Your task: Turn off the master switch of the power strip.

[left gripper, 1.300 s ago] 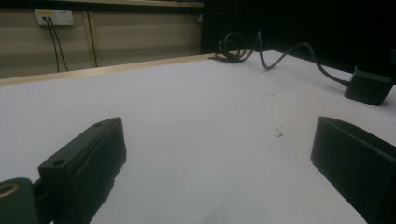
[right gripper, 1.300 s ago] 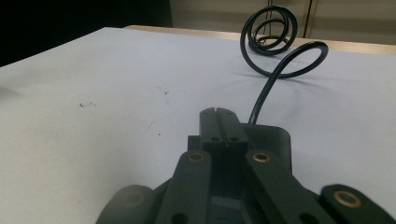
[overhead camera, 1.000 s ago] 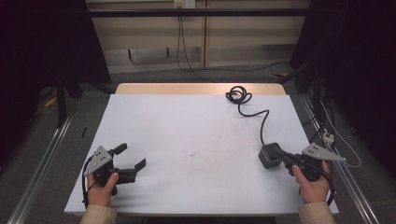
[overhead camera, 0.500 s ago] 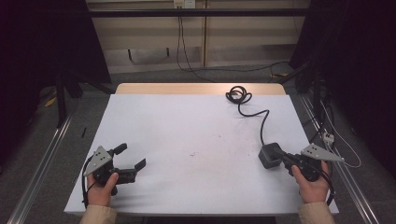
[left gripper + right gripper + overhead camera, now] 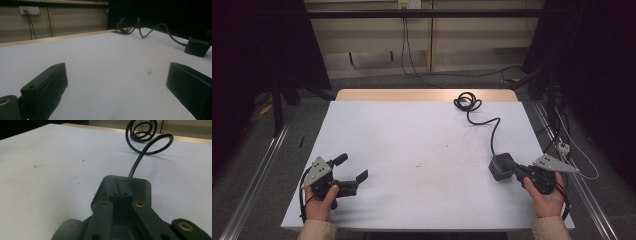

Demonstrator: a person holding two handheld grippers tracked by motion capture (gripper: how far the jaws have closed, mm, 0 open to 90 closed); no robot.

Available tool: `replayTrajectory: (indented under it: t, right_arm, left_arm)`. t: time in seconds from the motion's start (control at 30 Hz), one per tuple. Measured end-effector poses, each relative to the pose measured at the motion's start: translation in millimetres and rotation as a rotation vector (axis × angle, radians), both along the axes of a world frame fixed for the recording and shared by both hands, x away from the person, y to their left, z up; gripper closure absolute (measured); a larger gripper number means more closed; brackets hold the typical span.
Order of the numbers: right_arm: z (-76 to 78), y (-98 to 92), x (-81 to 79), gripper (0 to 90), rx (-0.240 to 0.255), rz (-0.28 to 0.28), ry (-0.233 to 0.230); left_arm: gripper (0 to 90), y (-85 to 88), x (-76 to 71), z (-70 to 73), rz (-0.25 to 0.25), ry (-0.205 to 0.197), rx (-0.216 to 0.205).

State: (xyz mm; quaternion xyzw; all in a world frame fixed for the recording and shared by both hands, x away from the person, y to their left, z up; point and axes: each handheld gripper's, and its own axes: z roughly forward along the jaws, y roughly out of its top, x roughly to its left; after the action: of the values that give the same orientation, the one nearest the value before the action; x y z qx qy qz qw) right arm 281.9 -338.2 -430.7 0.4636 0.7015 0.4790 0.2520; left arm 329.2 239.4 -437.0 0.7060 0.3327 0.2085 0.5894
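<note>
A black power adapter point(image 5: 499, 165) lies on the white table point(image 5: 412, 130) at the near right; its black cable point(image 5: 493, 131) runs to a coil point(image 5: 467, 102) at the far edge. My right gripper point(image 5: 515, 170) is shut, jaws pressed together, and their tips rest against the adapter point(image 5: 146, 191) without gripping it. In the right gripper view the closed jaws of the gripper point(image 5: 119, 185) lie over the adapter's top. My left gripper point(image 5: 353, 167) stands open at the near left, nothing between its jaws point(image 5: 117, 85). The adapter point(image 5: 197, 47) shows far off to its right.
A wooden strip point(image 5: 422, 95) edges the table's far side. Metal rails point(image 5: 259, 175) run along the floor on both sides. Wall sockets point(image 5: 30, 10) with plugged leads sit on the back wall. Small dark specks point(image 5: 418, 164) mark the table's middle.
</note>
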Motion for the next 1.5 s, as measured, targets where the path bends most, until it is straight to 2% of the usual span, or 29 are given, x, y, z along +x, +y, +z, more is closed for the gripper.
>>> replayTrajectory:
  t: [1.13,1.33,1.5]
  right_arm:
    - [-2.6,0.0,2.6,90.0,-0.023,-0.016,-0.002]
    - [-0.2,3.6,1.7,90.0,-0.057,-0.024,0.004]
    - [-1.1,2.6,1.8,90.0,-0.046,-0.024,0.006]
  left_arm:
    - [3.1,0.1,-0.3,0.2,-0.002,0.0,0.002]
    - [3.2,-0.1,-0.5,0.3,-0.001,0.0,0.002]
    - [3.2,-0.1,-0.8,0.6,-0.004,-0.002,0.003]
